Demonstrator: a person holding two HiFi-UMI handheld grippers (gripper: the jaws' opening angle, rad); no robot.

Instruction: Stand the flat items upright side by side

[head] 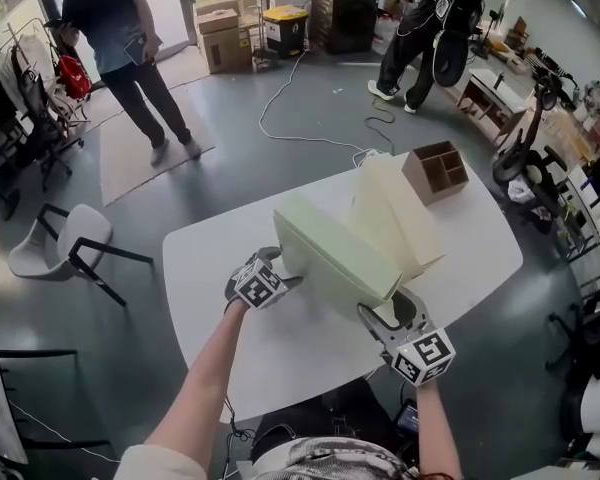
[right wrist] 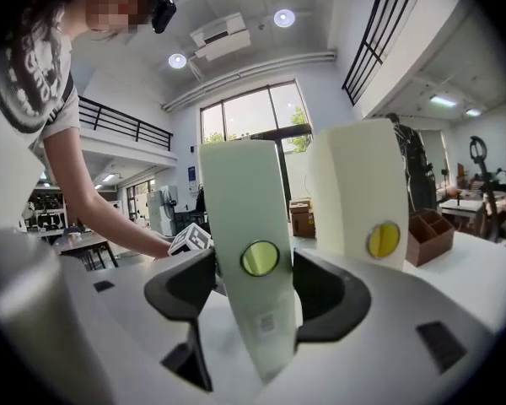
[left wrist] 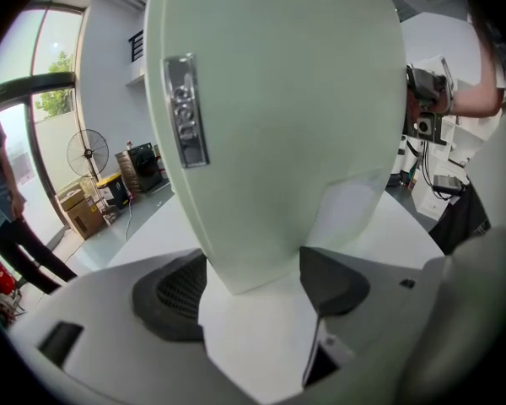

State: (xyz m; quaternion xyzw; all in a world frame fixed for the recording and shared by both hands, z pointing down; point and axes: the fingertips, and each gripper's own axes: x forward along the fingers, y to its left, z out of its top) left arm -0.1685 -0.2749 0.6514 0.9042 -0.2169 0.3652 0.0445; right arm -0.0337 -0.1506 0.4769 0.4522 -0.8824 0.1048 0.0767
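Currently held: the green file box, gripped at both ends. The left gripper is closed on a lower corner, and the right gripper is closed on the spine, level with its round finger hole.
Why two grips: a tall, thin box would likely topple off its narrow edge, so a hold at each end steadies it.
Where it stands: on its long edge on the white tabletop, leaning slightly in the right gripper view.
Neighbour: the cream file box stands upright just beyond it, with a gap showing at the near ends.
Why side by side: the task wants the pair upright like books in a row, so the green box is probably being lined up with the cream one.
Arm pose: the left forearm and right forearm reach forward from the near edge. Both grippers sit low at tabletop level, one at each end of the box.
Other item: a wooden organiser sits at the far corner, apart from both grippers.
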